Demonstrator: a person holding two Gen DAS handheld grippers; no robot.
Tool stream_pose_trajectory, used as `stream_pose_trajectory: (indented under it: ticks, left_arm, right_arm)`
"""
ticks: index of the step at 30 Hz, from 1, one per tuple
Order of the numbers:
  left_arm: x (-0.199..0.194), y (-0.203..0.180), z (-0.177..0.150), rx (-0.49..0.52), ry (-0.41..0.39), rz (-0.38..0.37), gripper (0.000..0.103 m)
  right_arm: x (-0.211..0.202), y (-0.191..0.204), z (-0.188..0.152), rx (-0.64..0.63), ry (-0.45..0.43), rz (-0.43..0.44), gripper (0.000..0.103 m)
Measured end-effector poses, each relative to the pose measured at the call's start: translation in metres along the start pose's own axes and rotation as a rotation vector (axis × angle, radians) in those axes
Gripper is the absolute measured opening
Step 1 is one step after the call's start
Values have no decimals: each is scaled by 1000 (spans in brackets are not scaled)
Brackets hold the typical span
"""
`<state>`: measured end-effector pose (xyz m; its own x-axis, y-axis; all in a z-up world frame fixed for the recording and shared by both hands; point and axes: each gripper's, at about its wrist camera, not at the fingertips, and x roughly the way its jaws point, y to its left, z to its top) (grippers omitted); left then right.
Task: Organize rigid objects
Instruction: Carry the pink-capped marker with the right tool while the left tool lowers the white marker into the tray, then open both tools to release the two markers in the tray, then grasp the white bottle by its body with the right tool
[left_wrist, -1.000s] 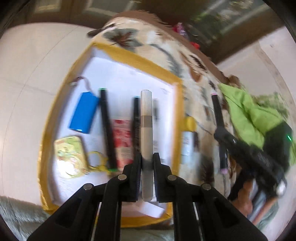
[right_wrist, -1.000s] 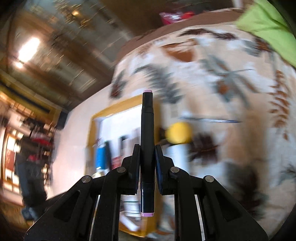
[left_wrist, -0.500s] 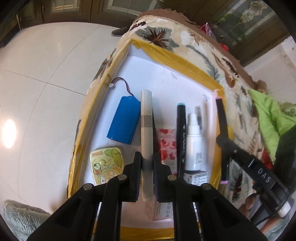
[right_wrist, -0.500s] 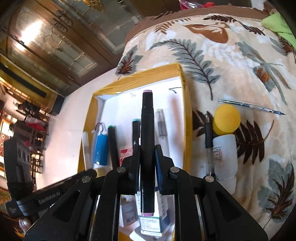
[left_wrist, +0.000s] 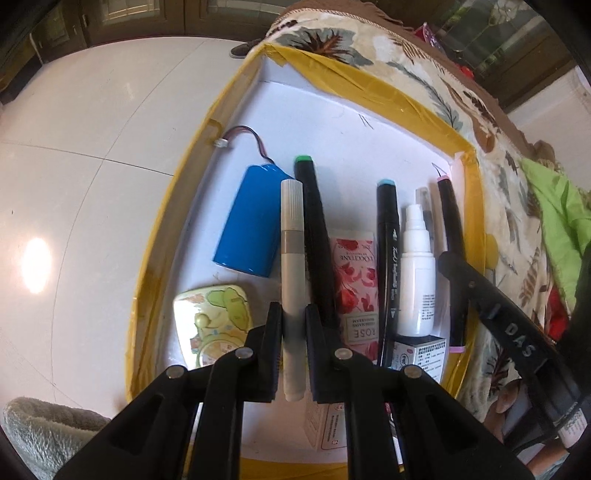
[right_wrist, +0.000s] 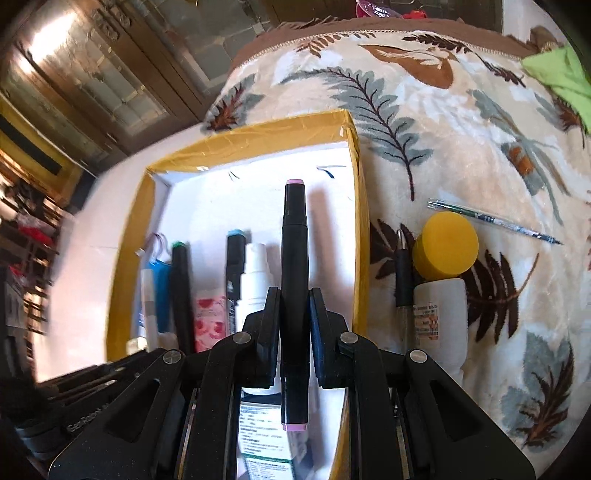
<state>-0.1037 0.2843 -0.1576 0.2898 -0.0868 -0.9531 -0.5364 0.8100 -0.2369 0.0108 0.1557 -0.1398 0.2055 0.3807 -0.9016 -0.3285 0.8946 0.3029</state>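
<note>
Left gripper (left_wrist: 294, 325) fingers pinch grey marker (left_wrist: 291, 258); right gripper (right_wrist: 294, 314) fingers pinch black pink-capped marker (right_wrist: 293, 258). Both hang over the yellow-rimmed box (left_wrist: 369, 85), above the battery pack (left_wrist: 251, 221), markers and spray bottle (left_wrist: 417, 258) inside. Risk: crowded floor, a dropped marker lands crosswise on neighbours or rolls.

Left wrist cam aimed steeply down, close over white box (left_wrist: 362, 62) interior, floor seen at left, right wrist cam tilted down from box's other side, blanket (right_wrist: 461, 122) at right, box contents shared by both.
</note>
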Motion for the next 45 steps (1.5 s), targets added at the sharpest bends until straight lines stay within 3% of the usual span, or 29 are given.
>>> stream_pose_trajectory:
  ticks: [6,15,19,23,25,26,28,31,37,42,45]
  left_arm:
    - [7,-3,-2,3,19,19,11]
    - [11,-4,-2,-7,34,27,13]
    - [8,-1,-3,-26,35,26,30]
    - [2,4,-4,-49,49,-48,50]
    - [0,3,-5,-46,47,-53,50]
    - [-2,3,-6,-46,43,-50,50]
    - [-8,3,-7,-46,11,-26,50]
    - [-24,-2,-8,-18,-79,18,50]
    - [-55,-14,-12,12,-226,-118,50]
    - [-57,-38,-23,86,-235,-205,51]
    - [-51,-54,-26,125,-229,-201,51]
  right_arm:
    - [6,2,-1,-24,24,-38,15]
    - [4,-3,0,11,50,10,16]
    - [3,-7,1,36,72,49,16]
    - [-6,-10,4,36,69,77,18]
    - [-16,-14,7,54,48,92,21]
    - [-21,-17,9,66,37,103,28]
    - [-34,-25,11,87,8,126,36]
    - [-56,-35,19,94,-32,156,36]
    - [-109,-72,29,89,-118,140,36]
    - [-115,-110,31,143,-103,85,36]
    - [-98,-117,29,163,-36,102,36]
